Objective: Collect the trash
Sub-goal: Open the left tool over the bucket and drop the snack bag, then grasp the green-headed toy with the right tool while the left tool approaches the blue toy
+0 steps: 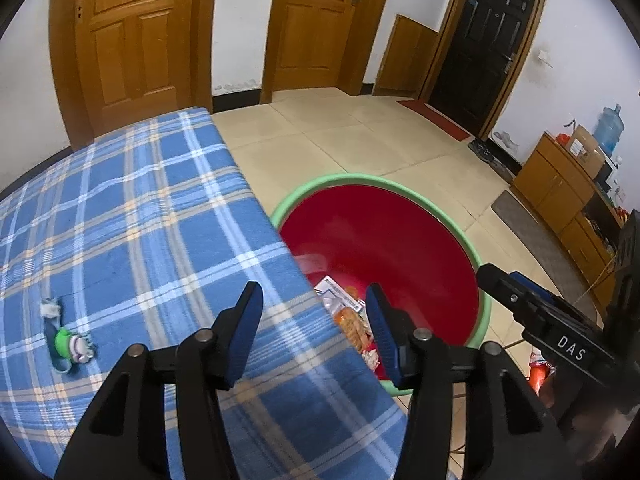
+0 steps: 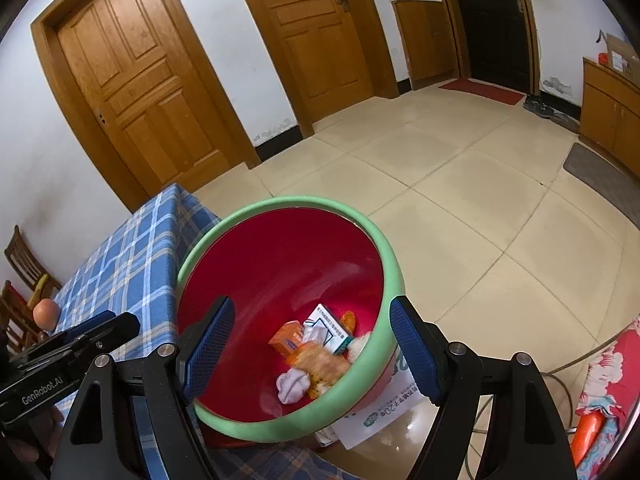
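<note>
Both grippers are hovering empty, jaws spread — the left gripper (image 1: 314, 334) over the plaid tablecloth (image 1: 132, 236), the right gripper (image 2: 312, 350) above the red bin (image 2: 280, 256). Wrappers (image 2: 316, 356) are lying inside.

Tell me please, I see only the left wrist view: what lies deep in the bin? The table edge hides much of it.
Observer: In the right wrist view the bin holds an orange box, a white-and-teal box, a snack bag and a white wad.
Operator: Is the right gripper holding anything?
Observer: No. The right gripper stands open above the bin, nothing between its fingers.
Operator: Is anything under the bin?
Observer: Yes, a white printed sheet pokes out from under its near side.
Operator: More on the table that I miss?
Observer: An orange round thing sits at the table's far side, by the wooden chairs.
</note>
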Demonstrator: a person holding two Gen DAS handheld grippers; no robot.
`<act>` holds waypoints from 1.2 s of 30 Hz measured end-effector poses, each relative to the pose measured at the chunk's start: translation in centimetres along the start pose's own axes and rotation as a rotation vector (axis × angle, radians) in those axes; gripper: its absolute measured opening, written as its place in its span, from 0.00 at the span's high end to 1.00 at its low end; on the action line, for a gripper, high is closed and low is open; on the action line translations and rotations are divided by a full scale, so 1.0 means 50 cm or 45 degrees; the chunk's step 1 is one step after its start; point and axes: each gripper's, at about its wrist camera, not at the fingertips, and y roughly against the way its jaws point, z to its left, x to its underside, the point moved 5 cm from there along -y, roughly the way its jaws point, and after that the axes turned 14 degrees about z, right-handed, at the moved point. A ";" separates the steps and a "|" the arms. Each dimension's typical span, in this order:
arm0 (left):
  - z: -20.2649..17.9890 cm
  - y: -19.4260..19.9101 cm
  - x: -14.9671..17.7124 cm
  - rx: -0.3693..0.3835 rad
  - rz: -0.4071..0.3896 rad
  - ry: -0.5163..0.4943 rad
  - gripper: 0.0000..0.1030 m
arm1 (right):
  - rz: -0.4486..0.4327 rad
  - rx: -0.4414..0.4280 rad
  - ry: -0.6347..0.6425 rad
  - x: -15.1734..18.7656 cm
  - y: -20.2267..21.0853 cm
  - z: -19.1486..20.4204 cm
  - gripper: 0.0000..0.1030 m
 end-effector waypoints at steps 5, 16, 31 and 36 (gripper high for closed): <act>0.042 0.025 0.009 -0.043 -0.028 0.050 0.48 | 0.003 -0.020 0.024 0.009 0.005 0.023 0.22; 0.173 0.078 0.056 -0.133 -0.064 0.221 0.48 | 0.037 -0.126 0.158 0.023 0.000 0.127 0.22; 0.330 0.136 0.139 -0.253 -0.094 0.448 0.43 | 0.160 -0.273 0.438 0.062 -0.035 0.320 0.22; 0.376 0.147 0.165 -0.275 -0.097 0.514 0.42 | 0.212 -0.332 0.527 0.079 -0.051 0.387 0.28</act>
